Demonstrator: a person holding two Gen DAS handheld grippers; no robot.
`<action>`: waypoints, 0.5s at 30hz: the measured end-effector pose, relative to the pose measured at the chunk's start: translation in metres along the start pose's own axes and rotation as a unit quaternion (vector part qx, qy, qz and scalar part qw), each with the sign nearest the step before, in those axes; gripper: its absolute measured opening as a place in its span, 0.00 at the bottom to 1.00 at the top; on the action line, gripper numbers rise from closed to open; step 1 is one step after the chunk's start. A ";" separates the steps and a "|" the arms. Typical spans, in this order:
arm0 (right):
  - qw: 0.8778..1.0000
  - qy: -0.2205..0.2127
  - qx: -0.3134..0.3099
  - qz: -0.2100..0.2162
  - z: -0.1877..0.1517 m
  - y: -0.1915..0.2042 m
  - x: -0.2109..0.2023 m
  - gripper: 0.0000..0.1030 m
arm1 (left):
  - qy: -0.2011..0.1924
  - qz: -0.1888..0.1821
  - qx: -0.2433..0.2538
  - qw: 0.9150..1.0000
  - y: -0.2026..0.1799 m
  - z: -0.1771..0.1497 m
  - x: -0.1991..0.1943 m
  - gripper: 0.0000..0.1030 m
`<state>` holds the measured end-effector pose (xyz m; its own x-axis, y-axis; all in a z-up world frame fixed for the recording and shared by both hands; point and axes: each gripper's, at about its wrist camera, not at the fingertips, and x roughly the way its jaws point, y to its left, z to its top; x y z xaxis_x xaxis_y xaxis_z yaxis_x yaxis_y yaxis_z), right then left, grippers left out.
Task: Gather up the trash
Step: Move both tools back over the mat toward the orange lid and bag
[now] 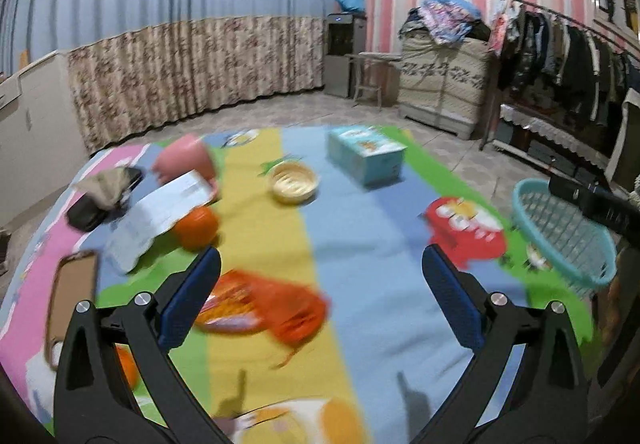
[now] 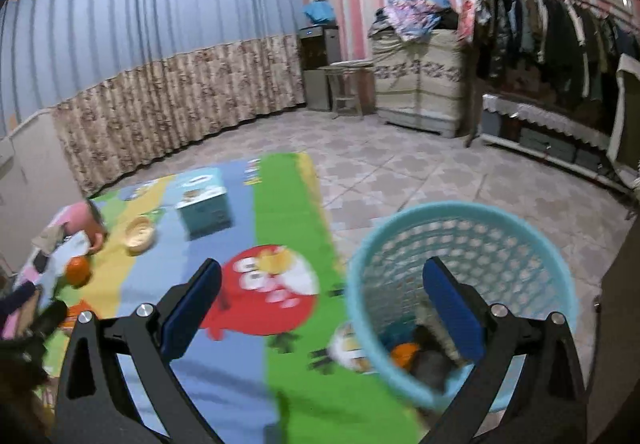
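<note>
Our left gripper [image 1: 320, 272] is wide open, empty, over the orange wrapper [image 1: 276, 308] at 7 o'clock. Right gripper [image 2: 320, 284] is wide open, nothing held, basket [image 2: 460, 216] at 3 o'clock.

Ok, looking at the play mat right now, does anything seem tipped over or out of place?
Yes. The pink cup lies tipped on its side at the mat's far left, with a white paper sheet sprawled against it. An orange snack wrapper lies loose on the mat between the open left claw fingers. Motion blur hides finer detail.
</note>
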<state>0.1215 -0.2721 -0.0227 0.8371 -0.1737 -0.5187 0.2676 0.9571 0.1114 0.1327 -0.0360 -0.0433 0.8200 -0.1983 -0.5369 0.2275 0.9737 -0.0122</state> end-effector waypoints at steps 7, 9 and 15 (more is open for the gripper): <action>0.998 0.012 -0.059 0.008 -0.019 0.059 0.006 0.95 | 0.029 0.051 -0.022 0.998 0.072 -0.035 -0.011 0.95; 0.998 0.017 -0.061 0.010 -0.021 0.065 0.007 0.96 | 0.041 0.054 -0.033 0.997 0.092 -0.042 -0.013 0.95; 0.997 0.055 -0.044 0.042 -0.038 0.085 0.013 0.95 | 0.053 0.064 -0.045 0.996 0.122 -0.060 -0.018 0.91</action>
<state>0.1375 -0.1844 -0.0519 0.7958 -0.0704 -0.6015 0.1526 0.9845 0.0866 0.1139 0.0933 -0.0858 0.7786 -0.0628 -0.6244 0.0724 0.9973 -0.0100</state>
